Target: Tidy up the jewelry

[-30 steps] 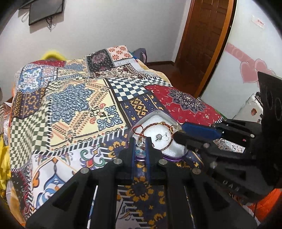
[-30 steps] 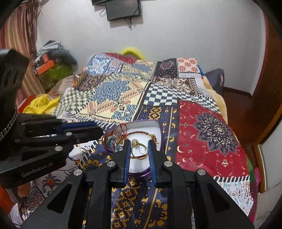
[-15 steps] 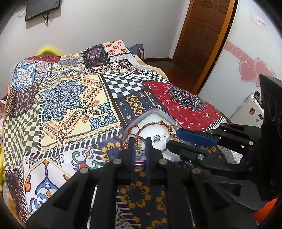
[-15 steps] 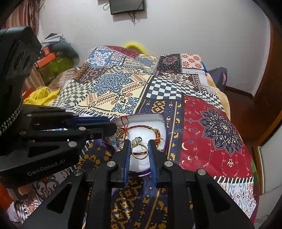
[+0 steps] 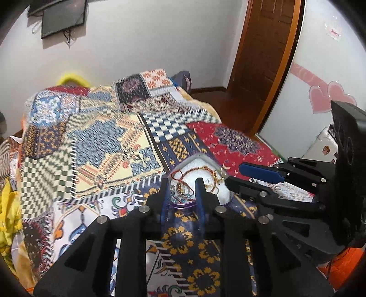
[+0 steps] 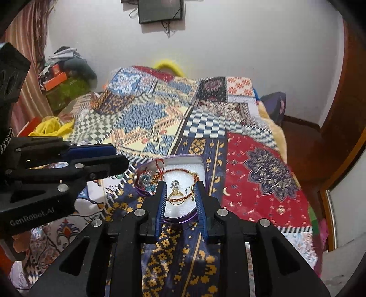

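Both hand-held grippers have spread their fingers since the earlier frames, where each stood nearly closed, and both have drawn back slightly from the tray. Left hand-held gripper, nearest in the left wrist view: fingers parted and gripping nothing, framing the near rim of the tray. Right hand-held gripper: fingers likewise apart and empty, with the gold ring lying between them on the tray's white foam; whether the pads touch the ring cannot be told. Tray: purple-rimmed, white-lined, resting on the bed near its front edge. Contents: the gold ring; a small silver piece just beyond it; a red-and-gold bracelet curving round the far part of the foam; red cord and a tangle of small beads at the tray's left side. Each hand-held gripper appears in the other's view, the left and the right both beside the tray. Beyond: patchwork quilt, wall screen, wooden door.
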`<state>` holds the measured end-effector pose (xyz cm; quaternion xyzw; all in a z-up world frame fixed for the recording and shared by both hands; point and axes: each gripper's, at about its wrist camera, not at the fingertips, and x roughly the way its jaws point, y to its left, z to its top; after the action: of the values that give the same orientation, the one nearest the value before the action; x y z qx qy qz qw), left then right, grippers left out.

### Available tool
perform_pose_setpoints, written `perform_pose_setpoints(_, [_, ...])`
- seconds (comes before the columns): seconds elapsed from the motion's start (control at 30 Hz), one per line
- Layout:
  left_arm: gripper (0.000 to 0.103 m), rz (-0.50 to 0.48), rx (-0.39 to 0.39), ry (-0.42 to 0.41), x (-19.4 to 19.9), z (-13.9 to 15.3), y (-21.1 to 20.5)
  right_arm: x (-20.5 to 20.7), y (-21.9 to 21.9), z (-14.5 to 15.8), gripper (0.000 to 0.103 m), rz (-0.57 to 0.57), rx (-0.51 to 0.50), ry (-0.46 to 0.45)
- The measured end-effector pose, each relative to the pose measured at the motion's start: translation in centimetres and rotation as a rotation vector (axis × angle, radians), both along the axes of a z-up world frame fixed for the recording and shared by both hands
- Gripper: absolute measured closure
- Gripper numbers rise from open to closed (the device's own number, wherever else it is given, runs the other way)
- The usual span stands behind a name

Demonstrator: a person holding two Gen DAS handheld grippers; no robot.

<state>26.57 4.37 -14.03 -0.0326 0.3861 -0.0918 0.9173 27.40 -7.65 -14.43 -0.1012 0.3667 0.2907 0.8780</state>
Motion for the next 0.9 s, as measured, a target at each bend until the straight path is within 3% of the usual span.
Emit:
perform_pose_setpoints(0.27, [0.082,0.058,0.007,-0.204,-5.9,7.4,0.0,-4.0,-2.4,6.9,0.08,-0.033,0.107,-0.148])
perform_pose_setpoints(0.43, [0.067,0.106,0.025,-0.4,-11.8,12.8,-0.1,-9.6,-4.7,13.2,0.08,-0.054,0.224,-0.33])
perform_pose_setpoints(0.6, [0.054,0.138,0.035,-0.572,-17.6,16.3,-0.8,-15.6,-6.3,17.3,0.079,-0.075,0.306,-0.507])
perform_pose_setpoints(0.67, [0.046,0.154,0.03,-0.625,-19.7,17.0,-1.0,-17.6,-6.8,18.1,0.071,-0.088,0.329,-0.557])
perform_pose_setpoints(0.73, [0.024,0.179,0.032,-0.657,-21.3,17.4,-1.3,-19.2,-7.1,18.5,0.057,-0.097,0.35,-0.592])
perform_pose_setpoints(0.8, [0.013,0.21,0.048,-0.693,-22.6,17.3,-1.6,-20.6,-7.4,18.7,0.044,-0.117,0.357,-0.622])
perform_pose_setpoints(0.9, [0.009,0.241,0.073,-0.714,-23.8,17.1,-2.1,-21.6,-7.3,18.4,0.019,-0.168,0.35,-0.66])
